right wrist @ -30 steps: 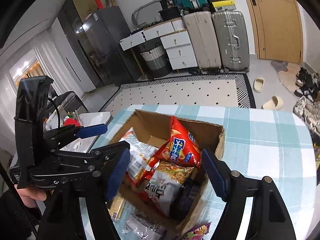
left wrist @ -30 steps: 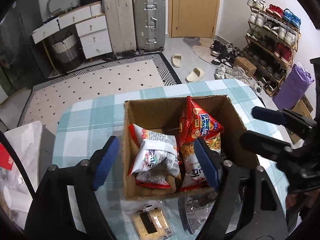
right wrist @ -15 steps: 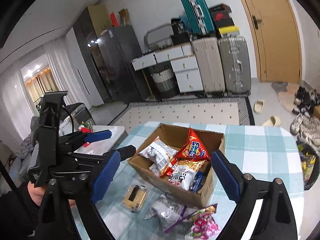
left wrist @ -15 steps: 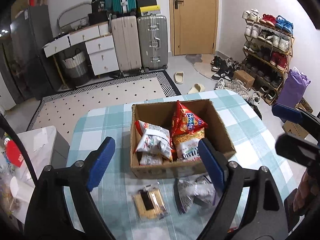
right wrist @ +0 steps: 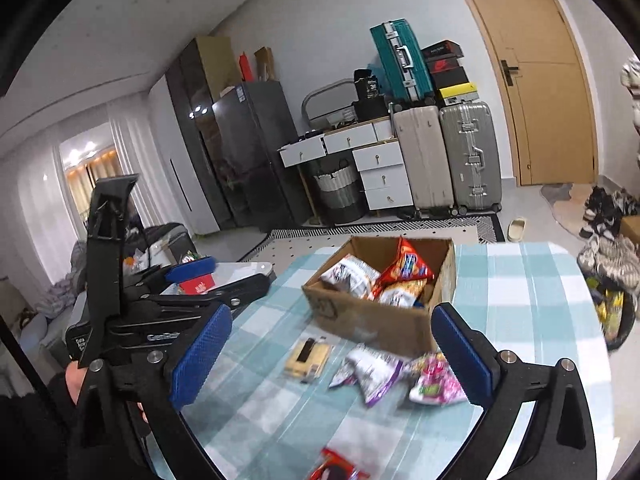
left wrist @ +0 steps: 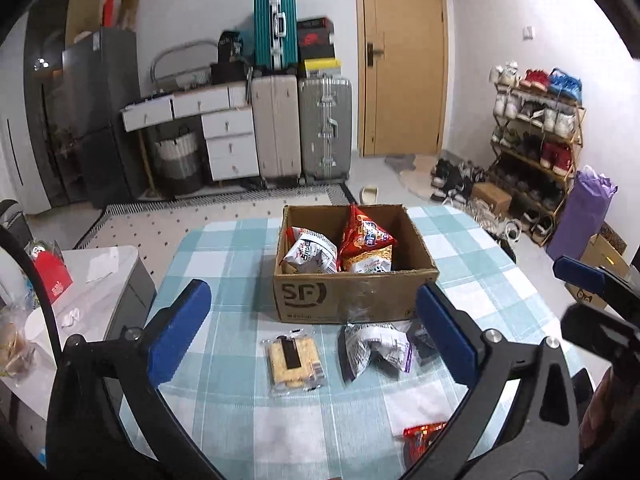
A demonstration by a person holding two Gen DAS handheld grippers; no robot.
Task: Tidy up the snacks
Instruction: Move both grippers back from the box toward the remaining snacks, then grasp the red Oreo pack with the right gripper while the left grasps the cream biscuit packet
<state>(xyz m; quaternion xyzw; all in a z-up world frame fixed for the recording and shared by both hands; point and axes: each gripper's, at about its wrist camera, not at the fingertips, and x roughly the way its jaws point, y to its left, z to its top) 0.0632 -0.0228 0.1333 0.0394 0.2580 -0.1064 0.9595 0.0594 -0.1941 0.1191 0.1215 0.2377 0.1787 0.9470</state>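
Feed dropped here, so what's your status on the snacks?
Left claw open, empty. Right claw open, empty. Box part filled; cracker pack and silver bag on table. Nothing blocking.

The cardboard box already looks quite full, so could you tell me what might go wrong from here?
The red bag stands above the cardboard box rim, so adding packets may tip it out. The purple-edged packet and pink packet overlap, so one grasp may drag both. A red packet lies partly behind the left gripper.

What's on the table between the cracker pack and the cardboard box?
Nothing. In the left wrist view, only bare checked tablecloth separates the cracker pack from the cardboard box.
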